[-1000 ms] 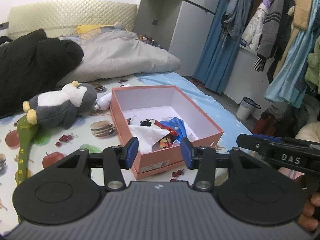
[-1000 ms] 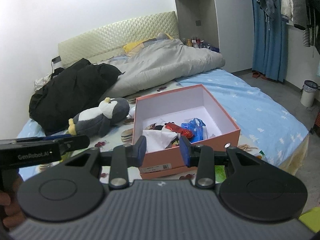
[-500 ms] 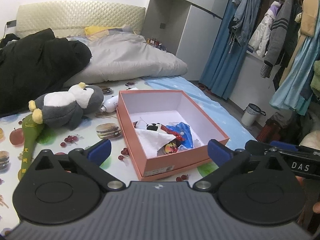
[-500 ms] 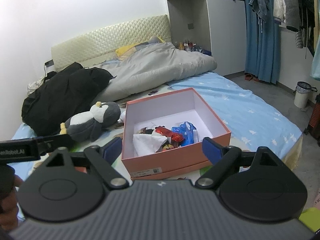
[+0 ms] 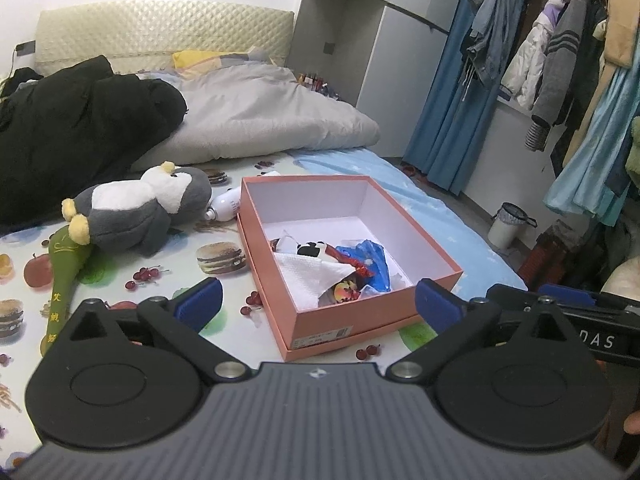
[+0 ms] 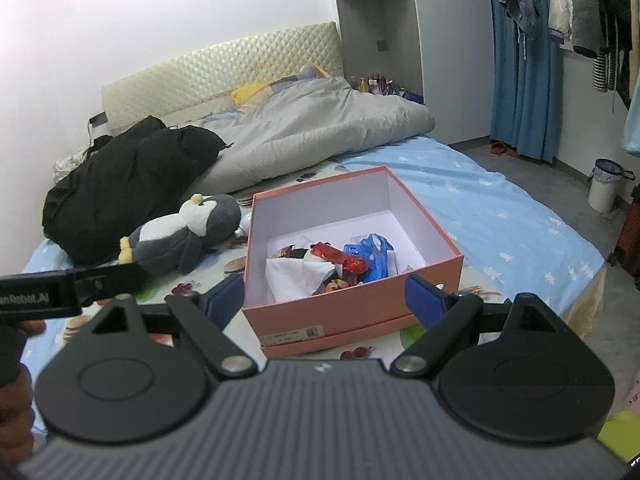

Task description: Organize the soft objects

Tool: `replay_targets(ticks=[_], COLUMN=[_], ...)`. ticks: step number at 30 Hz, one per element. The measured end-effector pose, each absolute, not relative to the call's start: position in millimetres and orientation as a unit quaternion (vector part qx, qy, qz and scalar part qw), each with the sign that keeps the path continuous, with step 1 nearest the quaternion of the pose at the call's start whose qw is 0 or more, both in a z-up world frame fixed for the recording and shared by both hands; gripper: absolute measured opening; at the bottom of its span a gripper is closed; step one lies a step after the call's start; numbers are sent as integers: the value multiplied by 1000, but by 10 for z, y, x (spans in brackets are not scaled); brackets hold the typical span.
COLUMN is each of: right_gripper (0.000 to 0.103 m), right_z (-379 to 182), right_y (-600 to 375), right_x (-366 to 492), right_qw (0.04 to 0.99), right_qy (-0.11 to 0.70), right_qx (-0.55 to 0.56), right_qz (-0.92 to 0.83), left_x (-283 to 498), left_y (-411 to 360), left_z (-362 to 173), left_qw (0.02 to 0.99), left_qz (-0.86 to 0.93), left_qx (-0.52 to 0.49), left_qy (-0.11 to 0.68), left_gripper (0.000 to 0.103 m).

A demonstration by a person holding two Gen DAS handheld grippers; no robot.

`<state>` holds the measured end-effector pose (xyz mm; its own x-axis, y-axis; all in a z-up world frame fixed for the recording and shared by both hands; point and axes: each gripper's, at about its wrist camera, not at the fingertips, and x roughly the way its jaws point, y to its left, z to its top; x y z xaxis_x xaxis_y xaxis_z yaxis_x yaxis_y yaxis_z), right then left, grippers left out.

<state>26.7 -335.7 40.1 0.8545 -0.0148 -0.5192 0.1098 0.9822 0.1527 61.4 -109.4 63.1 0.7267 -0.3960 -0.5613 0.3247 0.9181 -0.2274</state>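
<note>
pink square cardboard box (image 5: 344,322), plush penguin (image 5: 136,212)

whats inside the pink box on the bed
In the pink box: crumpled white paper, a red wrapper, a blue plastic bag and something black and white. Whatever lies beneath the paper is covered.

Beside one pink box (image 5: 347,316) on the bed lie one plush penguin (image 5: 136,210), one green stick toy (image 5: 64,264) and one white bottle (image 5: 225,209).
</note>
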Motion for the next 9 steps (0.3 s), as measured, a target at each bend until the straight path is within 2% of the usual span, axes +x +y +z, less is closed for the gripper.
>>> replay_targets(ticks=[9], right_gripper=[89], right_z=[407], right_y=[-3352], right_x=[262], right_qw=[960], right_qy=[265], right_qx=[90], right_qz=[-28], left_x=[634], left_y=[-1061], left_z=[565], left_qw=[927], left_qz=[-192], left_qx=[-58], left_qy=[318], left_gripper=[103])
